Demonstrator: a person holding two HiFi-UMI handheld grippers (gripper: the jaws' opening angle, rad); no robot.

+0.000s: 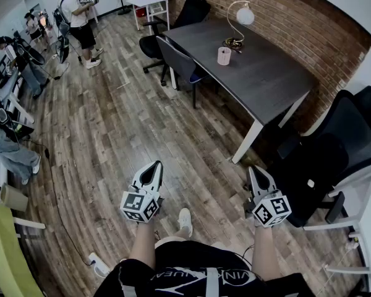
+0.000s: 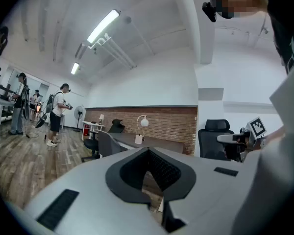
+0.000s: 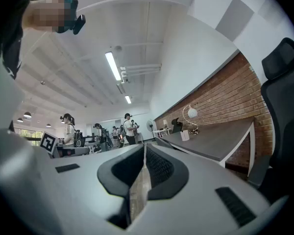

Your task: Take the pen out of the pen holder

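Note:
The pen holder [image 1: 224,55] is a small pale pink cup on the dark grey table [image 1: 272,79], beside a curved lamp [image 1: 237,18]. No pen can be made out in it at this distance. It also shows small in the left gripper view as the cup [image 2: 138,139] and in the right gripper view as the cup [image 3: 184,135]. My left gripper [image 1: 157,164] and right gripper [image 1: 252,169] hang level over the wooden floor, far short of the table. The left gripper [image 2: 148,151] and the right gripper [image 3: 144,146] are both shut, with nothing between the tips.
A black office chair [image 1: 343,147] stands close at my right. Two more chairs [image 1: 180,60] sit along the table's left side. A brick wall [image 1: 309,23] runs behind the table. People [image 1: 77,14] stand at the far left with equipment. A white side table [image 1: 149,2] is at the back.

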